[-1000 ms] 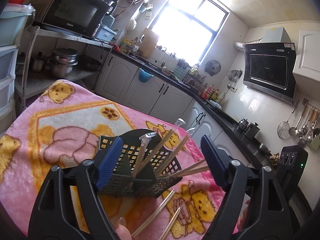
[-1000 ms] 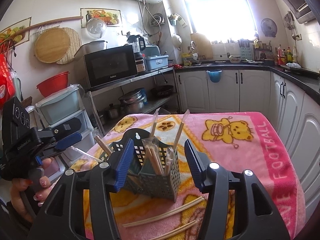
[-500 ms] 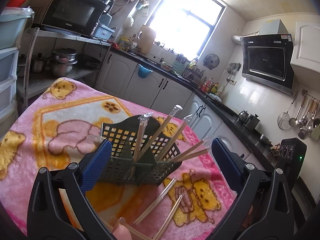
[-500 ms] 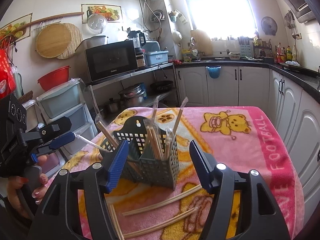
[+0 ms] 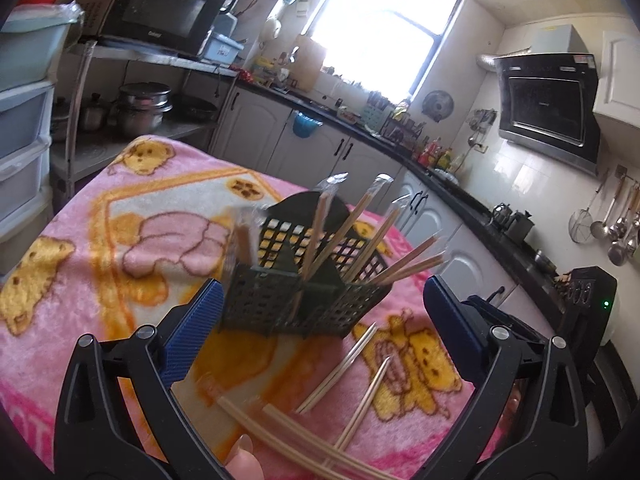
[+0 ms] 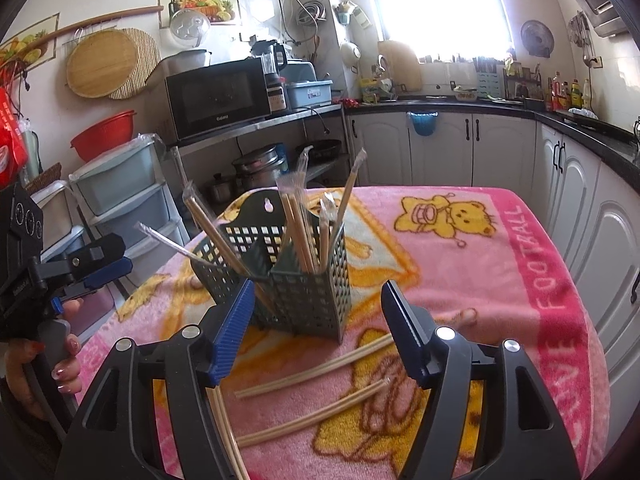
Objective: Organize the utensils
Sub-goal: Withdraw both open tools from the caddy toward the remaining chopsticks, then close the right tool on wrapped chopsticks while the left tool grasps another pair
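A dark green perforated utensil holder (image 5: 296, 300) (image 6: 296, 288) stands on the pink bear blanket and holds several wrapped chopstick pairs (image 5: 360, 224) (image 6: 296, 232). More wrapped chopstick pairs lie loose on the blanket in front of it (image 5: 340, 364) (image 6: 312, 368). My left gripper (image 5: 320, 340) is open and empty, a little back from the holder; it also shows at the left of the right wrist view (image 6: 96, 268). My right gripper (image 6: 320, 336) is open and empty, just in front of the holder above the loose chopsticks.
The blanket-covered table (image 6: 540, 288) ends near white cabinets (image 6: 500, 148) on the right. A metal shelf with a microwave (image 6: 216, 96) and pots, and plastic drawers (image 6: 120, 192), stand beyond the table's far left side.
Both grippers have drawn back from the holder and their jaws have opened wider. More loose chopsticks on the blanket have come into view.
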